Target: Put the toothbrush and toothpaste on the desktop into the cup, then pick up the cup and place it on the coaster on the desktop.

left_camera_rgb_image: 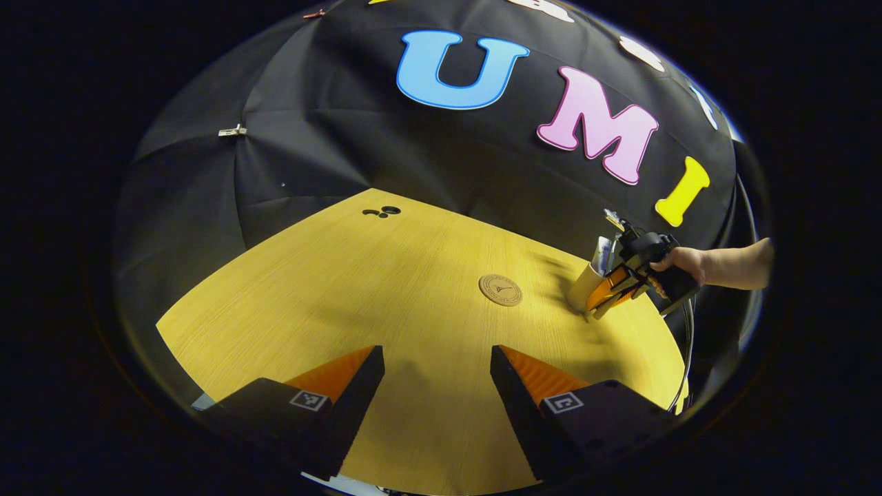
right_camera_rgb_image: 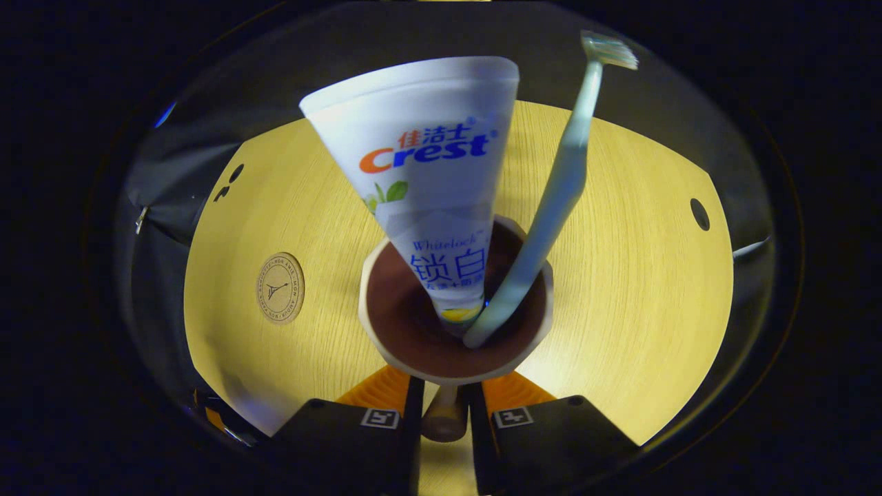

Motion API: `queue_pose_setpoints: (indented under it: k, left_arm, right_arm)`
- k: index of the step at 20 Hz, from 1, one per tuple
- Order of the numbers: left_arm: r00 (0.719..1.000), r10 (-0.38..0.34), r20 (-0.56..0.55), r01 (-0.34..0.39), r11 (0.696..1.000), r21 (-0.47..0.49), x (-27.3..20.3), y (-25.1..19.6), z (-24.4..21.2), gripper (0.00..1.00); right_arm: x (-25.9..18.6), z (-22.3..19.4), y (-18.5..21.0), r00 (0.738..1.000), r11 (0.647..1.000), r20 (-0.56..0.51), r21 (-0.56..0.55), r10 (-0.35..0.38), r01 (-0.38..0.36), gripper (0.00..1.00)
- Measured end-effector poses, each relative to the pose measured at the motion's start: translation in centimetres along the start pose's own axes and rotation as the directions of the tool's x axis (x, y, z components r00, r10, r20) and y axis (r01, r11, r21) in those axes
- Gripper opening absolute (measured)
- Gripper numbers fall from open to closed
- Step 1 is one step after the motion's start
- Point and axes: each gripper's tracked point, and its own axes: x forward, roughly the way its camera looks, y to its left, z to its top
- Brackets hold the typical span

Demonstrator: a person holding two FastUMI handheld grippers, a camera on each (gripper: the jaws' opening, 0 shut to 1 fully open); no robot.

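Note:
A beige cup (right_camera_rgb_image: 386, 275) with a brown inside holds a white toothpaste tube (right_camera_rgb_image: 427, 172) and a pale green toothbrush (right_camera_rgb_image: 561, 186), both leaning out of its mouth. My right gripper (right_camera_rgb_image: 444, 394) is shut on the cup's handle (right_camera_rgb_image: 441, 417), which sits between its fingers. A round cork coaster (right_camera_rgb_image: 280, 287) lies bare on the table to the cup's left. In the left gripper view, the cup (left_camera_rgb_image: 582, 284) stands right of the coaster (left_camera_rgb_image: 500, 290), with the right gripper (left_camera_rgb_image: 610, 293) and a hand (left_camera_rgb_image: 682, 262) at it. My left gripper (left_camera_rgb_image: 437, 368) hangs open over the near table, holding nothing.
The yellow wooden table (left_camera_rgb_image: 386, 289) ends in a curved edge on the left, and the booth's wall stands close behind it. Small dark holes (left_camera_rgb_image: 382, 211) mark its far corner, and another hole (right_camera_rgb_image: 699, 214) lies to the cup's right.

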Motion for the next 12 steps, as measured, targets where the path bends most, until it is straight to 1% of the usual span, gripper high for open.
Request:
queue_pose_setpoints:
  k: [1,2,5,6,7,8,9,10,12]
  left_arm:
    - [1.000,0.001,-0.004,-0.001,1.000,0.001,-0.03,0.15,-0.37,0.98]
    - [1.000,0.003,-0.008,-0.003,1.000,-0.001,-0.15,0.17,-0.47,0.98]
    - [1.000,0.010,-0.013,-0.011,1.000,-0.017,-0.29,0.43,-0.79,0.98]
    - [1.000,0.012,-0.015,-0.013,1.000,-0.025,-0.30,0.51,-0.83,0.98]
    - [1.000,0.012,-0.016,-0.013,0.999,-0.032,-0.43,0.54,-0.91,0.98]
    - [1.000,0.013,-0.017,-0.013,0.999,-0.036,-0.59,0.53,-0.91,0.98]
    - [1.000,0.015,-0.017,-0.016,0.999,-0.036,-0.54,0.60,-1.02,0.98]
    - [1.000,0.015,-0.018,-0.016,0.999,-0.035,-0.56,0.62,-0.98,0.98]
    - [1.000,0.012,-0.015,-0.012,0.999,-0.033,-0.66,0.45,-0.90,0.98]
  right_arm:
    - [0.04,-0.03,0.01,1.000,1.000,0.001,-0.011,-0.002,0.002,0.40]
    - [-0.02,-0.08,0.03,1.000,1.000,0.000,-0.020,0.000,0.000,0.34]
    - [0.08,-0.26,0.21,1.000,1.000,0.001,-0.025,0.001,-0.001,0.34]
    - [0.02,-0.19,-0.09,1.000,0.999,0.006,-0.029,-0.013,0.013,0.28]
    - [-0.21,-0.01,-0.20,1.000,0.999,0.017,-0.045,-0.023,0.024,0.27]
    - [-0.20,-0.22,-0.34,0.999,0.997,0.020,-0.065,-0.028,0.029,0.30]
    - [-0.38,-0.22,-0.29,0.999,0.997,0.027,-0.077,-0.027,0.029,0.24]
    - [-0.18,-0.27,-0.09,0.999,0.997,0.028,-0.075,-0.018,0.020,0.35]
    - [-0.52,-0.13,0.28,0.999,0.998,0.043,-0.064,-0.004,0.007,0.22]
